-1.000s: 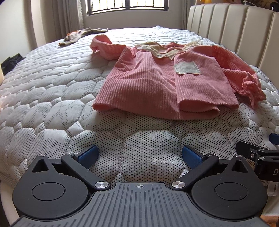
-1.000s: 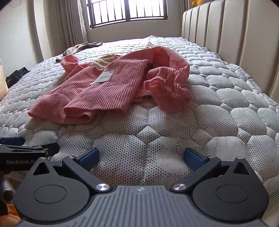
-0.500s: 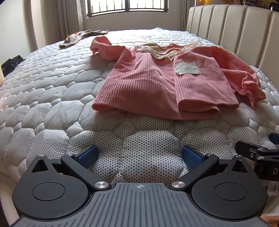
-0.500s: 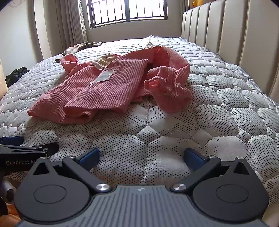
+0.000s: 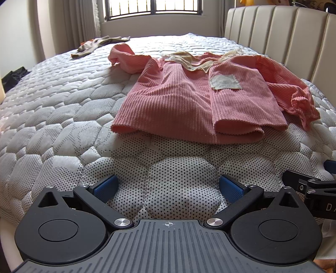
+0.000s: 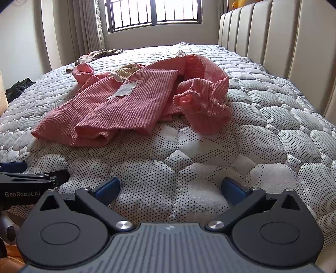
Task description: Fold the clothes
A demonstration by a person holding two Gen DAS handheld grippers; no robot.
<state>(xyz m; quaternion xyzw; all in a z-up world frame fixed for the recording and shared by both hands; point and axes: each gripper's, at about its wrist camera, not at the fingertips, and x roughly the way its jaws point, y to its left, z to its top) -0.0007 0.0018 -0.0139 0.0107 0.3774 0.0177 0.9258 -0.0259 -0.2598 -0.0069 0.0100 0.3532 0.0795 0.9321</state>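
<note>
Grippers come first, at the bottom of each view. The left gripper [image 5: 168, 187] has its blue pads spread wide with nothing between them, low over the dotted mattress [image 5: 52, 109]. The right gripper [image 6: 170, 188] is likewise spread wide and empty, low over the bed's near edge; each tool shows at the lower side edge of the other's view.

Beyond a strip of bare quilting lies the pink ribbed top [image 5: 189, 100], in the middle of the left view and the centre left of the right view. Its hem [image 5: 184, 136] faces the grippers, with one front panel doubled over into a thick rolled edge. A pale label [image 5: 224, 82] sits on the folded panel. At the right of the left view a sleeve [image 6: 203, 105] is bunched into a crumpled heap; the other sleeve [image 5: 126, 56] trails toward the upper left, past the cream collar [image 5: 189, 61].

The knit looks soft, light and limp, so it will likely sag and drag rather than keep shape. The ribbing should give the pads grip. Sensible holds seem to be the two hem corners, or the bunched cuff to straighten that sleeve first.

Farthest, in the upper left, a beige garment [image 5: 98, 43] lies near the window [image 5: 153, 8].
</note>
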